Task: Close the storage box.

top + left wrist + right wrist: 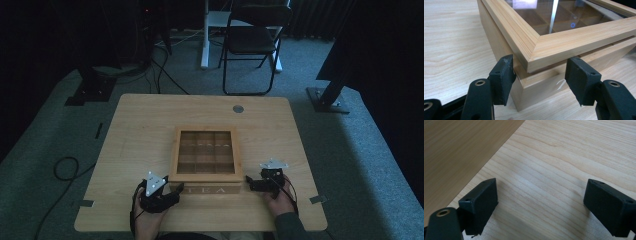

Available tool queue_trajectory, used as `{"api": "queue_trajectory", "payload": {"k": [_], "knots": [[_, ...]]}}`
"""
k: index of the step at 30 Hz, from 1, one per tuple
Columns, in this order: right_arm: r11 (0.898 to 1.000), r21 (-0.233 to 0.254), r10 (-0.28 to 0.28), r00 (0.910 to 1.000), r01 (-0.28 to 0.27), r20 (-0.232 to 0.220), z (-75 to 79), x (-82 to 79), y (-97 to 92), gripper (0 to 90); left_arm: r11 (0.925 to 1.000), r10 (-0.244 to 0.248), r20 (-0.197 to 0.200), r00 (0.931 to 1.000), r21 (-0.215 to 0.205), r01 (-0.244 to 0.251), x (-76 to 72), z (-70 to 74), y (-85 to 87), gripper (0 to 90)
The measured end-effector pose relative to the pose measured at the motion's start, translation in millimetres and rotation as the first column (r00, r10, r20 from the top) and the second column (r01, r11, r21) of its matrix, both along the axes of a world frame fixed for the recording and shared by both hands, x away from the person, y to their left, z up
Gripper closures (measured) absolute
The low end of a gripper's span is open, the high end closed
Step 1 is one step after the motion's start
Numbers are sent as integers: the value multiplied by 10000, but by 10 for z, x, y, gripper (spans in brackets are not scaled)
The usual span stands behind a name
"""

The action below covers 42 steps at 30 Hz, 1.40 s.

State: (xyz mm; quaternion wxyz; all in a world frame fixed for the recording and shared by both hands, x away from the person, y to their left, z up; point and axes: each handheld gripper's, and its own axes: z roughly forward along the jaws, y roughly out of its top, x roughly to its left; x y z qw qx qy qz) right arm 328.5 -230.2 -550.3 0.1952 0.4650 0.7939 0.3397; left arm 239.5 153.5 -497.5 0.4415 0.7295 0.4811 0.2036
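Left hand-held gripper (539,82) unclenched, jaws straddling the tea box (536,87) near corner under its lid (564,42). Right hand-held gripper (541,207) unclenched over bare surface (564,157). Next: probably lift lid.

Both hands enter from the near edge, each holding a hand-held gripper low over the tabletop. The left hand-held gripper (176,190) points right and slightly away, its black jaws parted in the left gripper view, neither pad (502,75) clearly pressing. The right hand-held gripper (248,183) points left, jaws spread wide in its own view. The right hand (280,200) shows a dark sleeve.
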Motion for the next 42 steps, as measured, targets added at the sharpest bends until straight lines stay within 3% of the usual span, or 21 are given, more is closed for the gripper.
{"api": "queue_trajectory", "payload": {"k": [15, 18, 25, 31, 35, 42], "knots": [[10000, 2, 4, 10000, -4, 9, -1, 0, 0, 116, 9999, 118, -371, 9992, -57, -120, -40, -103, -1, 397], [10000, 1, 6, 10000, -6, 9, -1, 1, 0, 116, 9990, 147, -135, 9998, -415, -153, -51, -67, 29, 381], [10000, 1, 6, 10000, -6, 11, -1, 0, 0, 116, 9983, 321, -40, 9995, -486, -322, -72, -54, 74, 380], [10000, 3, 5, 10000, -5, 8, -1, 0, 0, 116, 9975, 428, 406, 9983, -579, -405, -92, 16, 126, 380], [10000, 2, 8, 10000, -8, 10, -1, 1, 0, 116, 9970, 625, 638, 9960, -498, -593, -71, 61, 180, 380], [10000, 3, 2, 10000, -2, 8, -1, 0, 0, 116, 9967, 807, 1005, 9917, 51, -816, 80, 126, 277, 382]]}}
